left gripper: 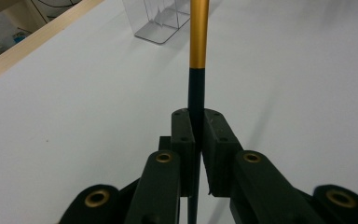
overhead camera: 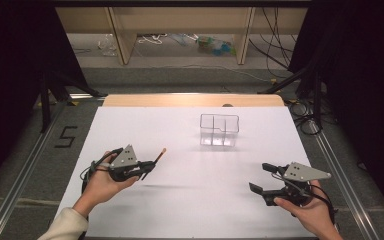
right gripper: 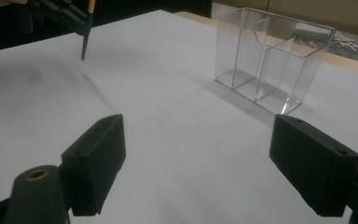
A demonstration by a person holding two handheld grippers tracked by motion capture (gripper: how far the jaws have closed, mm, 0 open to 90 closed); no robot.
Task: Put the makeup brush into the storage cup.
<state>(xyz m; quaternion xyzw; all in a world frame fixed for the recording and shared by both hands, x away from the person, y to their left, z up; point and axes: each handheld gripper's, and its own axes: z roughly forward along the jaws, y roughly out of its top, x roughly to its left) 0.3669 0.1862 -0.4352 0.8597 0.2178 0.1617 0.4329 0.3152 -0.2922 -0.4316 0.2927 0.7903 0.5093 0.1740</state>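
A white table is seen from the high view, with a wooden edge along its far side. A clear box stands upright on the far half of the table, a little right of centre; it is divided into compartments by inner walls, and in the right gripper view the box looks empty, though the clear walls make that hard to judge. The left gripper is held above the near left part of the table, well apart from the box. Its jaws are closed on a thin pen, black at the gripped part and gold beyond it; in the left gripper view the pen is seen running straight out between the jaws, pointed towards the box. In the right gripper view the pen's dark lower end hangs clear of the table. The right gripper is held over the near right part of the table, its jaws spread wide with nothing between them
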